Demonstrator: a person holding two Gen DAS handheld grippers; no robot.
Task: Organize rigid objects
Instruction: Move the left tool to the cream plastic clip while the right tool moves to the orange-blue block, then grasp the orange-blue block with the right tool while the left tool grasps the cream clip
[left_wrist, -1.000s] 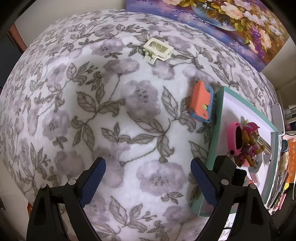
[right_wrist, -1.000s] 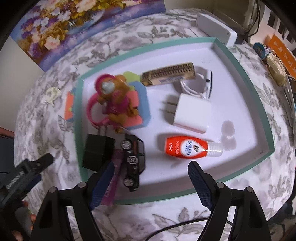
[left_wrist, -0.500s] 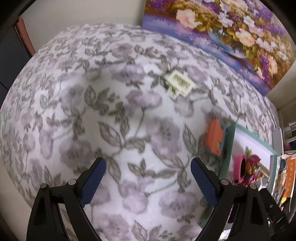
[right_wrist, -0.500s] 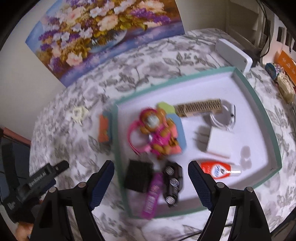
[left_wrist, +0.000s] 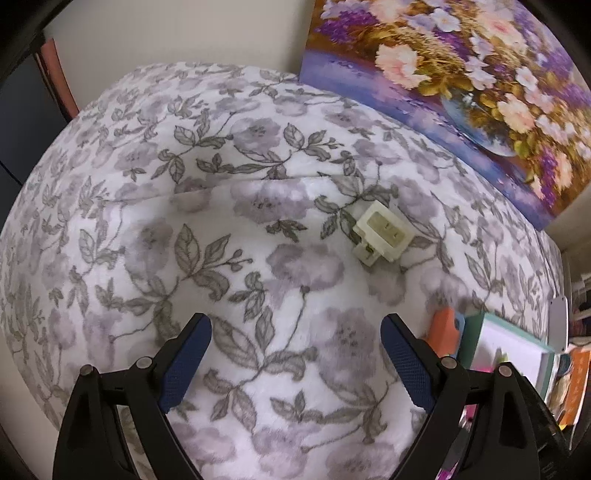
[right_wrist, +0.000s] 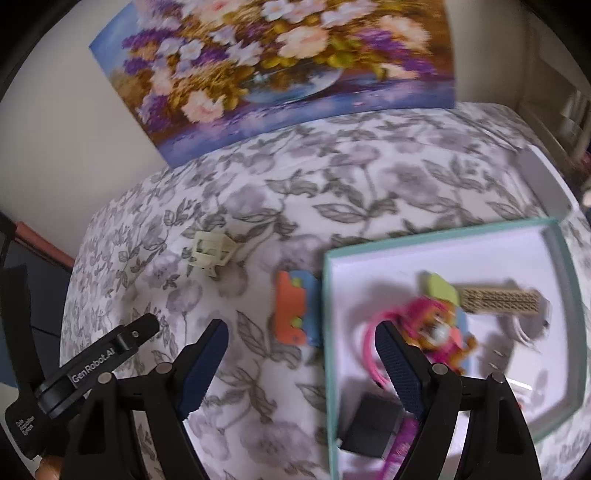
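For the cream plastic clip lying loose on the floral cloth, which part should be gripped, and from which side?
Grip the cream clip across the two long sides of its boxy rectangular body, coming from above with the open left hand-held gripper. It lies flat on the cloth with open space all round; the small tabs at its near end look too thin to pinch reliably.

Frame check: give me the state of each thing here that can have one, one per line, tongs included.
Left tongs: open, empty, above the cloth.
Right tongs: open, empty.
Cream plastic clip: lying on the cloth, outside the tray.
Orange and blue toy: on the cloth, against the tray's outer wall.
Tray: holds several things.
Pink toy figure: inside the tray, blurred.
Black block: inside the tray.
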